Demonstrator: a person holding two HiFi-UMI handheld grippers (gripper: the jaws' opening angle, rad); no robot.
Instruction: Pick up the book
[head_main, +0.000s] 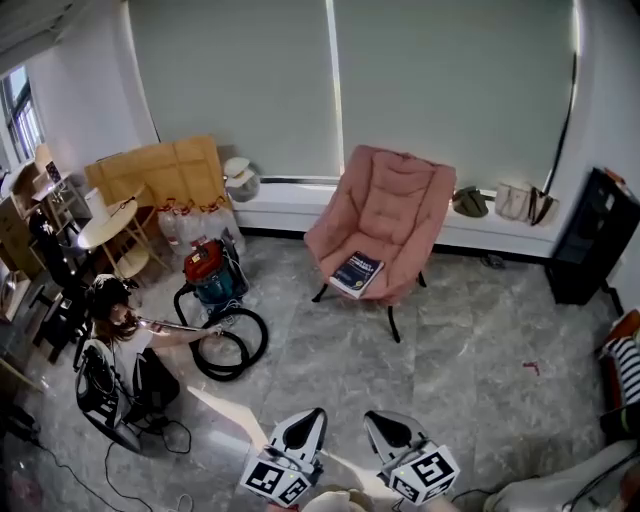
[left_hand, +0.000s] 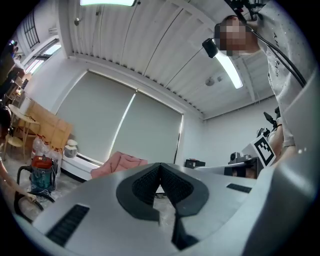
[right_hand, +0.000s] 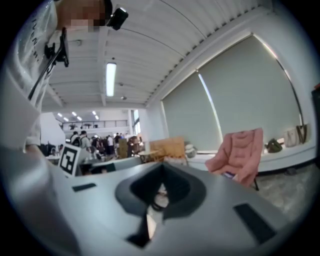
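The left tool (head_main: 316, 413) and right tool (head_main: 372, 417) are held side by side, roughly level, each with its jaws together on nothing. Well ahead, the book (head_main: 357, 273) lies on the pink chair (head_main: 395, 195). A vacuum cleaner (head_main: 208, 268) stands to the left.

Left gripper (left_hand: 160, 172) — jaws brought together, dark ribbed pads (left_hand: 148, 184) meeting at the tip, nothing between them. Beyond them, a pink armchair (left_hand: 119, 163) below drawn roller blinds (left_hand: 120, 127). Far left: red-and-teal vacuum (left_hand: 42, 172) on the floor — cardboard sheets (left_hand: 49, 127) upright against the wall behind it.
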